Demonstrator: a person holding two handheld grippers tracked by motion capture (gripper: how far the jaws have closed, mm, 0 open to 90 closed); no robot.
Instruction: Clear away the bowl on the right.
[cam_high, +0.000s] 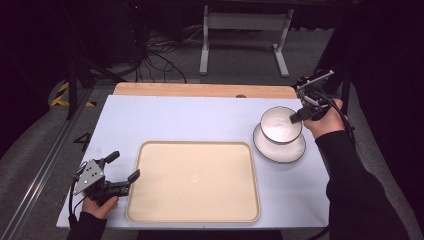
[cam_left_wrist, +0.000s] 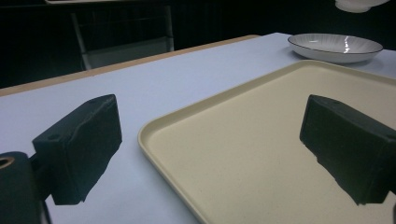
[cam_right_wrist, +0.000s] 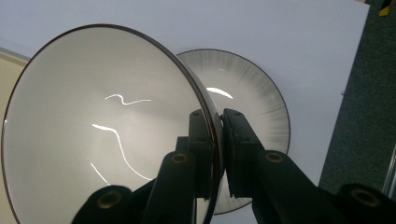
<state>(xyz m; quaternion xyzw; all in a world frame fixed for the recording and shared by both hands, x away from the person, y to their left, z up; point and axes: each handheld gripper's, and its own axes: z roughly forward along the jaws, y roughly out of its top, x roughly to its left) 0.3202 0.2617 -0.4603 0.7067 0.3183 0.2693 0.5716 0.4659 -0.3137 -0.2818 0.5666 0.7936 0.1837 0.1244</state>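
High view, bare tray (cam_high: 150, 200), bowl (cam_high: 277, 126) above plate (cam_high: 280, 150), in right claw (cam_high: 296, 119)

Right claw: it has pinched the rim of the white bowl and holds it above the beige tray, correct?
Not quite. The right claw does pinch the rim of the white bowl, but it holds it above the plate, not the beige tray. The high view shows this.

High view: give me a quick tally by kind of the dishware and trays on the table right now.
Bowls: 1, the white bowl pinched at its rim by the right gripper, above the plate
Plates: 1, the white plate
Trays: 1, the beige tray, bare
Total: 3
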